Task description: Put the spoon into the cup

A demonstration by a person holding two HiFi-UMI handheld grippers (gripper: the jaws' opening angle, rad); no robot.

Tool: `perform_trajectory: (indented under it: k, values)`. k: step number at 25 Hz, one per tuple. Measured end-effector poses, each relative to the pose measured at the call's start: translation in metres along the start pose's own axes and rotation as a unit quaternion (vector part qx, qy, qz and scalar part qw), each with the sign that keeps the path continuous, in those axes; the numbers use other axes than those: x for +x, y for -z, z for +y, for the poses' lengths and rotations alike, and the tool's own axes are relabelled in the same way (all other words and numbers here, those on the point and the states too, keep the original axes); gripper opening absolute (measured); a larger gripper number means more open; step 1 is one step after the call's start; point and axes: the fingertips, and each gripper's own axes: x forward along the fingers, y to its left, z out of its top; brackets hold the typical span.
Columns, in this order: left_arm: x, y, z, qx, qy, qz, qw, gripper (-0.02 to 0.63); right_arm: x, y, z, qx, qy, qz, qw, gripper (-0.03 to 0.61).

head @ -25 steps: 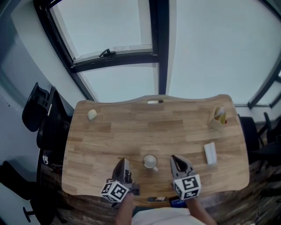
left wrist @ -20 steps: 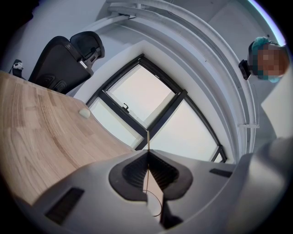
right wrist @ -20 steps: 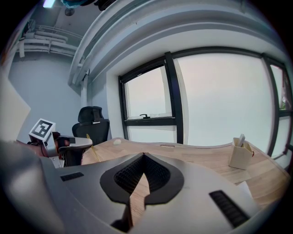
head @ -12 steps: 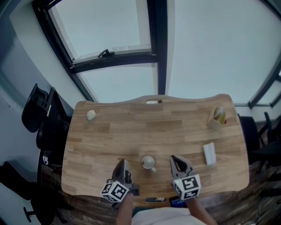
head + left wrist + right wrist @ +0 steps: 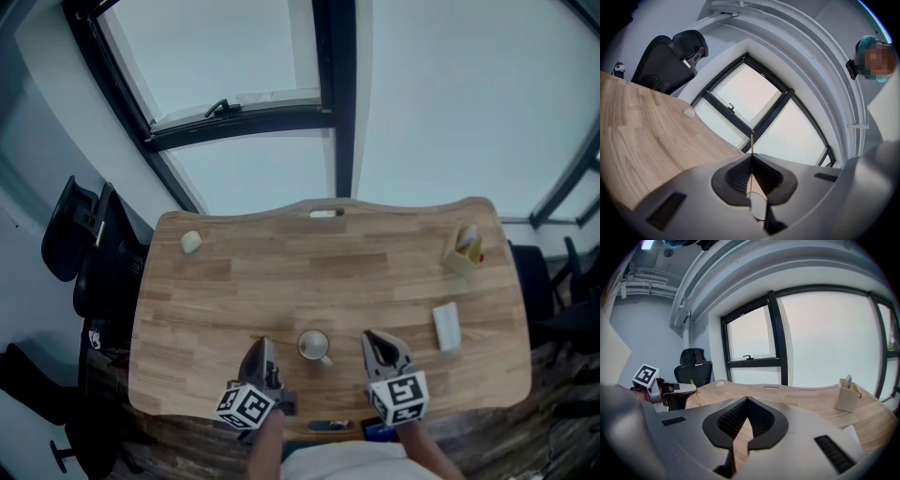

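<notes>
Now my left claw clamps the slim gold-toned spoon; my right claw is closed, empty. Next, I judge: carry it over the small white cup, then lower.

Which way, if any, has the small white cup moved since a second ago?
No. The small white cup keeps its place against the slot at the far edge of the wooden table; both drift left together, so the camera shifted.

Left tool and right tool: grey tapered shells with black ribbed pads, each carrying a white cube printed with black square markers.
</notes>
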Motion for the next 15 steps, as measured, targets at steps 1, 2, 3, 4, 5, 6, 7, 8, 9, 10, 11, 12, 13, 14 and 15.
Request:
perform_trajectory:
  k: [1, 2, 3, 4, 5, 6, 7, 8, 9, 10, 11, 12, 13, 14, 15]
  values:
    - [0.0005, 0.0012, 0.0013, 0.001, 0.0, 0.001, 1.0, 0.002, 0.0002, 0.0004, -0.0002, 0.0, 0.0, 0.002, 1.0, -0.003]
    - [0.001, 0.0022, 0.0022, 0.002, 0.0, 0.002, 1.0, 0.002, 0.0005, 0.0008, -0.0003, 0.001, 0.0, 0.004, 1.0, -0.003]
    - [0.0015, 0.0028, 0.0028, 0.002, -0.001, 0.003, 1.0, 0.002, 0.0011, 0.0008, -0.0005, 0.002, 0.0, 0.004, 1.0, -0.002]
    - [0.0019, 0.0032, 0.0032, 0.001, -0.001, 0.003, 1.0, 0.002, 0.0016, 0.0011, -0.0006, 0.002, -0.001, 0.004, 1.0, -0.002]
    - [0.0022, 0.0036, 0.0036, 0.001, -0.001, 0.004, 1.0, 0.002, 0.0017, 0.0022, -0.0004, 0.001, -0.002, 0.008, 1.0, -0.003]
    - [0.0024, 0.0039, 0.004, 0.0, -0.001, 0.004, 1.0, 0.002, 0.0017, 0.0029, -0.0002, -0.001, -0.004, 0.011, 1.0, -0.003]
    - [0.0026, 0.0042, 0.0044, -0.001, -0.002, 0.004, 1.0, 0.002, 0.0018, 0.0027, -0.0001, -0.002, -0.005, 0.011, 1.0, -0.003]
    - [0.003, 0.0045, 0.0048, -0.001, -0.003, 0.004, 1.0, 0.002, 0.0022, 0.0027, -0.0004, -0.002, -0.004, 0.01, 1.0, -0.002]
    - [0.0035, 0.0048, 0.005, -0.001, -0.003, 0.004, 1.0, 0.002, 0.0029, 0.0034, -0.0013, -0.002, -0.003, 0.009, 1.0, -0.003]
    - [0.0041, 0.005, 0.0049, -0.002, -0.003, 0.005, 1.0, 0.002, 0.0038, 0.004, -0.0021, -0.001, -0.002, 0.007, 1.0, -0.002]
    - [0.0048, 0.0053, 0.0045, -0.003, -0.003, 0.005, 1.0, 0.002, 0.0045, 0.0039, -0.0024, 0.0, 0.0, 0.005, 1.0, -0.003]
    - [0.0054, 0.0058, 0.0044, -0.004, -0.003, 0.006, 1.0, 0.002, 0.005, 0.004, -0.0025, 0.002, 0.0, 0.006, 1.0, -0.003]
    - [0.0059, 0.0069, 0.005, -0.004, -0.003, 0.007, 1.0, 0.002, 0.0051, 0.0047, -0.0024, 0.002, 0.0, 0.008, 1.0, -0.002]
    - [0.0062, 0.0081, 0.0058, -0.003, -0.003, 0.008, 1.0, 0.002, 0.0054, 0.0056, -0.0027, 0.002, -0.001, 0.009, 1.0, -0.002]
    - [0.0064, 0.0092, 0.0064, -0.002, -0.003, 0.008, 1.0, 0.002, 0.0059, 0.0061, -0.0033, 0.004, 0.0, 0.006, 1.0, -0.003]
